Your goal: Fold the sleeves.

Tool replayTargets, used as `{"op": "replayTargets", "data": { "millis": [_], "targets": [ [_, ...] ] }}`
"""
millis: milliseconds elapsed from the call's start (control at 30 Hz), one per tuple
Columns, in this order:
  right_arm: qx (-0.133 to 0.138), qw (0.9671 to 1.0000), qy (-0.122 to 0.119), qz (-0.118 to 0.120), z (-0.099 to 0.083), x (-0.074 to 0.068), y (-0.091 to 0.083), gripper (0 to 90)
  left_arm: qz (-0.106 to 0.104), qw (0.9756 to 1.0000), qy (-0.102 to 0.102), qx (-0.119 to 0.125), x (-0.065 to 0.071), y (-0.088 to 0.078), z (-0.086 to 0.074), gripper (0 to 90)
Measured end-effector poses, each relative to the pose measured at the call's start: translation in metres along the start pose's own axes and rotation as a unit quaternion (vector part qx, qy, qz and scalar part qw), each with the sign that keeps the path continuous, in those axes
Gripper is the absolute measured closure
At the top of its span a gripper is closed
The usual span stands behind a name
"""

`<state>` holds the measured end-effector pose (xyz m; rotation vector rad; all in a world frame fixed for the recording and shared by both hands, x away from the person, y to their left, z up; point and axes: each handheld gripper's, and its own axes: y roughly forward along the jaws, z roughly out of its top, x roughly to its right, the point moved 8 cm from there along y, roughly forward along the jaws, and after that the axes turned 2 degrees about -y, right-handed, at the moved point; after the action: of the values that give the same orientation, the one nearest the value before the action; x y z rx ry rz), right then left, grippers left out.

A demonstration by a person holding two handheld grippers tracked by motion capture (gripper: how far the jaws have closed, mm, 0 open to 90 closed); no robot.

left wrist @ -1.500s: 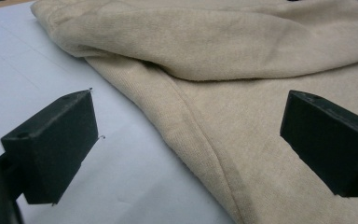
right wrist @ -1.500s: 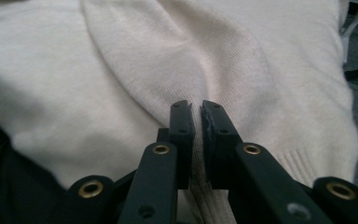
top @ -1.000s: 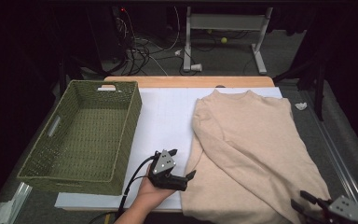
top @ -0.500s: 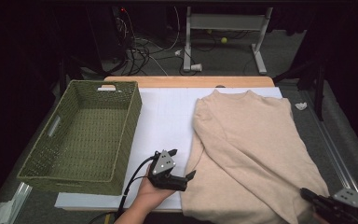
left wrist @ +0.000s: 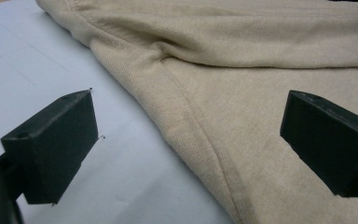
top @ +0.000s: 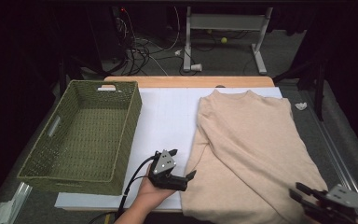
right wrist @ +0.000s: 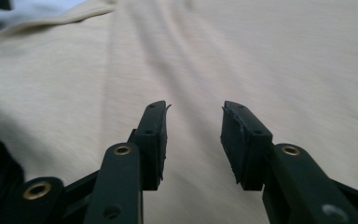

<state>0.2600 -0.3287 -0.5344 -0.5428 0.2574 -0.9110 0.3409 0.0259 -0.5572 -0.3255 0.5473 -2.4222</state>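
A green woven basket (top: 81, 135) sits empty on the left of the table (top: 191, 81), resting partly on a white sheet (top: 168, 116) that covers most of the wooden top. A small crumpled white scrap (top: 300, 106) lies near the table's right edge. Beyond the table, cables (top: 144, 46) trail across the floor beside a grey metal stand (top: 223, 18), with a yellow ball (top: 223, 40) under it.

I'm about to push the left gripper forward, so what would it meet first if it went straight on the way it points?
Most likely the beige sweater: the left gripper has open jaws either side of its near edge.

One sweater (top: 256, 149), one basket (top: 81, 135), two claws (top: 191, 176)
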Motion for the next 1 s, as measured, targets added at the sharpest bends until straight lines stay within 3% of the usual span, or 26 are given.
{"op": "replayTargets", "data": {
  "millis": [200,267,333,367,500,633,700,767,867,1000],
  "targets": [
    [-0.053,0.9963,-0.047,0.049,0.003,-0.032,0.049,55.7,-0.003,1.0000,-0.004,0.001,-0.001,0.000,0.000,2.7],
    [-0.071,0.9947,-0.057,0.047,-0.001,-0.034,0.060,60.3,-0.004,1.0000,-0.004,0.002,-0.001,-0.001,0.000,2.8],
    [-0.073,0.9943,-0.070,0.034,0.001,-0.034,0.061,79.0,-0.004,1.0000,-0.005,0.003,-0.001,-0.001,0.000,2.8],
    [-0.073,0.9942,-0.073,0.030,0.002,-0.033,0.061,83.0,-0.005,1.0000,-0.005,0.003,-0.001,-0.001,0.000,2.8],
    [-0.061,0.9936,-0.087,0.038,0.007,-0.042,0.055,86.8,-0.009,0.9999,-0.010,0.003,-0.002,-0.001,0.000,4.8],
    [-0.038,0.9939,-0.085,0.060,0.014,-0.058,0.043,86.5,-0.013,0.9997,-0.021,0.000,-0.004,-0.001,0.001,7.8],
    [-0.046,0.9934,-0.085,0.062,0.010,-0.062,0.045,83.5,-0.014,0.9995,-0.025,-0.012,-0.006,0.001,0.000,13.2],
    [-0.051,0.9933,-0.077,0.069,0.008,-0.062,0.048,67.9,-0.004,0.9993,-0.026,-0.027,-0.009,0.004,0.002,18.5],
    [-0.021,0.9961,-0.059,0.062,0.022,-0.055,0.044,55.0,0.016,0.9989,-0.025,-0.037,-0.013,0.009,0.007,28.4],
    [-0.006,0.9969,-0.056,0.056,0.036,-0.044,0.047,52.6,0.029,0.9965,-0.024,-0.074,-0.014,0.036,0.023,37.7]
  ]
}}
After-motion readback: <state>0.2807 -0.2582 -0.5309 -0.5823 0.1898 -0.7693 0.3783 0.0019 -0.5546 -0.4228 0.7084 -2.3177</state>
